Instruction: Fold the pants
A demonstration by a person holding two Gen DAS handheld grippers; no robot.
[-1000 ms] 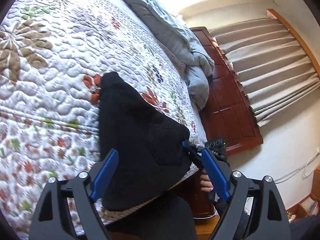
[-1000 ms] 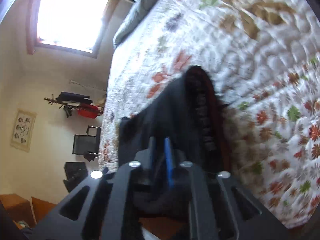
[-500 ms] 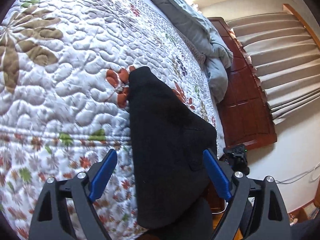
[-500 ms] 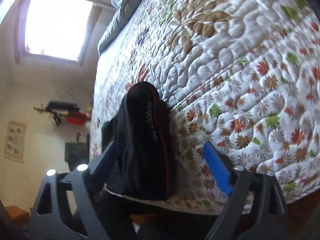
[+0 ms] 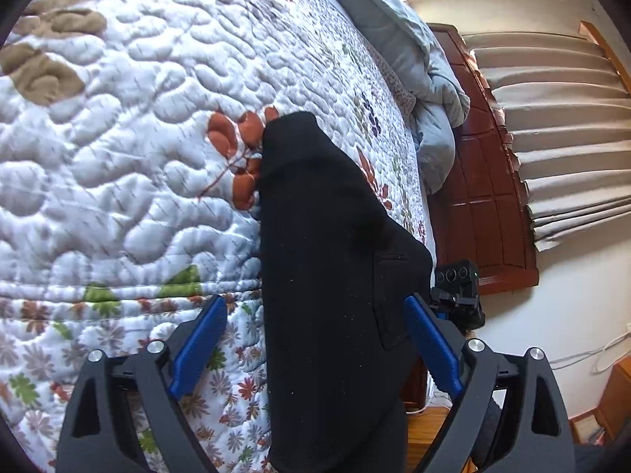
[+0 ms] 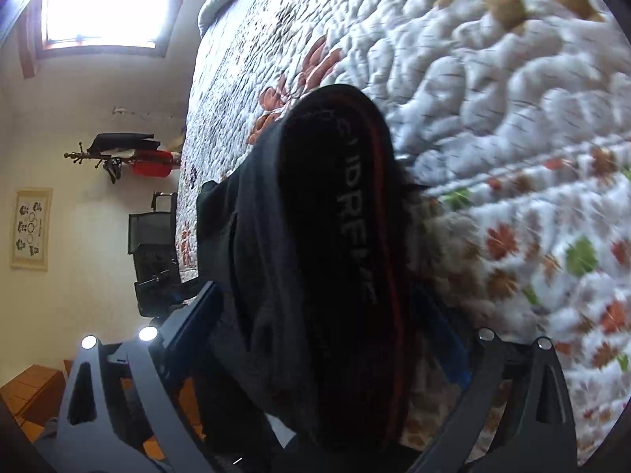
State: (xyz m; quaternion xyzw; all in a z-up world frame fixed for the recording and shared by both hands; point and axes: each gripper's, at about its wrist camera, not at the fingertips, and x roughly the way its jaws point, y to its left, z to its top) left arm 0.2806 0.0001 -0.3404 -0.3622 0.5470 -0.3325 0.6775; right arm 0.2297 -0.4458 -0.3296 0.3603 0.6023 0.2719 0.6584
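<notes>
The black pants [image 5: 331,260] lie on the quilt [image 5: 130,126], long axis running straight ahead between both grippers' fingers. The left gripper [image 5: 315,339] and right gripper [image 6: 323,335] are both spread wide, straddling the cloth, gripping nothing

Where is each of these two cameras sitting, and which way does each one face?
Left wrist view: rides the left gripper, looking along its open blue-padded fingers at the folded black pants on the floral quilted bedspread.
Right wrist view: rides the right gripper, also open, facing the pants' lettered, red-striped waistband and a bright window.
Shared: the same pants and bedspread; the right gripper's black body also shows beyond the pants in the left view.
</notes>
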